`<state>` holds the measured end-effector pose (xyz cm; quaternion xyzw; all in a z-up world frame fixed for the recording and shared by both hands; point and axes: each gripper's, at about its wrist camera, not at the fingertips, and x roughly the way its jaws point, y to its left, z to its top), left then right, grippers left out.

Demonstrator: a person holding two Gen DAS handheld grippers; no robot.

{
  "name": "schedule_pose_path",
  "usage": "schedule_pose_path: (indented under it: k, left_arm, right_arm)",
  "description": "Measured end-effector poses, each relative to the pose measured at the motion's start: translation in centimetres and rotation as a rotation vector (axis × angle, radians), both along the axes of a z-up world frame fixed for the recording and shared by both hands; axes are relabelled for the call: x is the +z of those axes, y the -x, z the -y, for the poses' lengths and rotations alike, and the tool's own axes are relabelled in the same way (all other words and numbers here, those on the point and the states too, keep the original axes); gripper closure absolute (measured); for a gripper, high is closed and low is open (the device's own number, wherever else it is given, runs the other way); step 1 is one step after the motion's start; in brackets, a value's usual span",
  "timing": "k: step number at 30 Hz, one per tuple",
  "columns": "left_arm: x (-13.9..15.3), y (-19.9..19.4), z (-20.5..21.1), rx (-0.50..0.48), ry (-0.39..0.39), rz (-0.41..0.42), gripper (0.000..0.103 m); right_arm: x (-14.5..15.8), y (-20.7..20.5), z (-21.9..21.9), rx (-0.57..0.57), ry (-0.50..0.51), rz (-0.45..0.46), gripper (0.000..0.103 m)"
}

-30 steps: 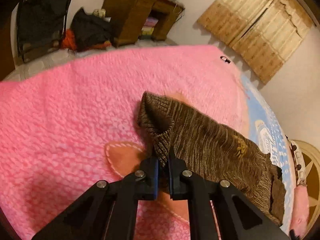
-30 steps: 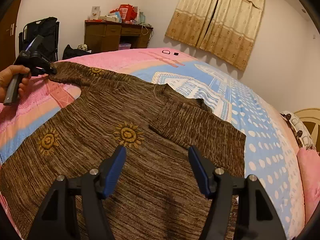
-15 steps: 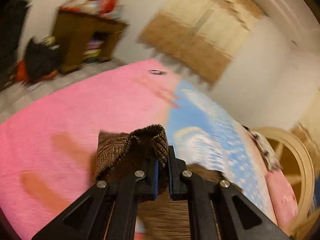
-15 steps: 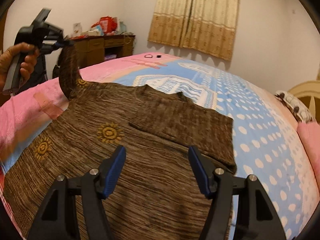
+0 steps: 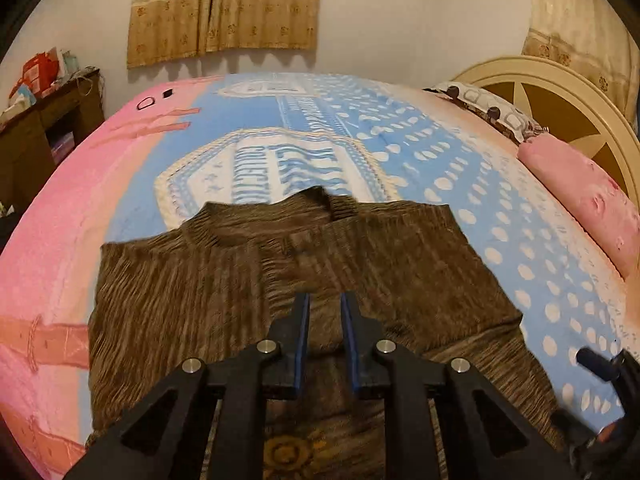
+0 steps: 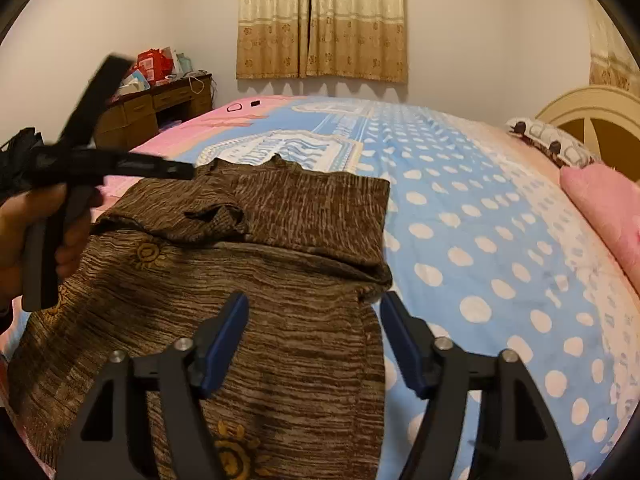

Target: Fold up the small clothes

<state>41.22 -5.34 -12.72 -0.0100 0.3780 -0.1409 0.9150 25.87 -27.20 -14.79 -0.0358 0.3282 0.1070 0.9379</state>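
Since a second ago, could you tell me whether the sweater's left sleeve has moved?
Yes. The sleeve was stretched out toward the desk side; it now lies folded inward across the sweater chest, released by the left claw.

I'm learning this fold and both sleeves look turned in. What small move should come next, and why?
Probably lower the right gripper, open with nothing in it, to pinch the hem nearest it. On the brown sweater both sleeves lie across the chest, so the bottom half likely folds up toward the collar next. The left gripper, slightly open with nothing in it, could take the other side.
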Motion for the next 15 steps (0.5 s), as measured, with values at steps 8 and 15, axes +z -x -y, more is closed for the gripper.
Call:
schedule_pose_path:
  k: [8,15]
  left_arm:
    - [-0.6,1.9,-8.3,0.197,-0.079,0.081,0.028]
    - [-6.3,0.1,-12.7,0.333,-0.138,-0.12,0.028]
  right_arm:
    - [1.1,-3.9,-3.1,0.153,-0.025,-0.092,0.029]
    - [1.8,-10.3,-11.5,0.234,0.048,-0.111,0.03]
